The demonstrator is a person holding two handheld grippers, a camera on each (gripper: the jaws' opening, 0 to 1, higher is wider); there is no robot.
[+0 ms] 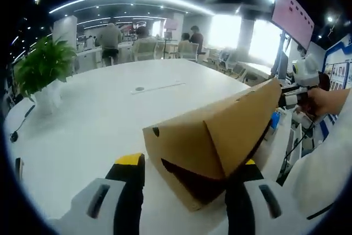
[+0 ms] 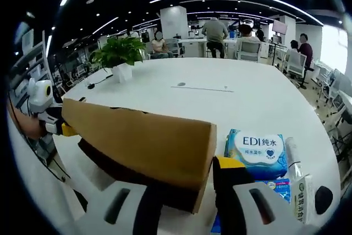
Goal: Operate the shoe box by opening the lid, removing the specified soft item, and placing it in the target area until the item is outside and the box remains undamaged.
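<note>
Shoe box: one brown cardboard shoe box (image 1: 220,136) sat on the white table (image 1: 104,119), near its edge closest to the person.
Lid: the lid (image 2: 137,141) was tilted up, with a dark gap beneath it in both views; the box contents were too dark to make out.
Left gripper: the left gripper (image 1: 187,180) had its jaws spread wide, one on each side of the box's near corner; whether they touched the cardboard could not be told. In the right gripper view it appeared at the far left, at the box's end.
Right gripper: the right gripper (image 2: 184,185) also had its jaws spread, straddling the lid's front corner; contact could not be told. A person's hand (image 1: 330,100) held it at the box's far end in the left gripper view.
Other items: one blue wet-wipe pack (image 2: 257,152) lay just beside the box; a second blue pack (image 2: 274,188) was partly cut off below it, and a narrow packet (image 2: 302,191) lay beside them near the table edge.
Open room: the table beyond the box was broad and bare up to one potted plant (image 2: 120,56).
Background: several people stood or sat well beyond the table, too small to count surely.
</note>
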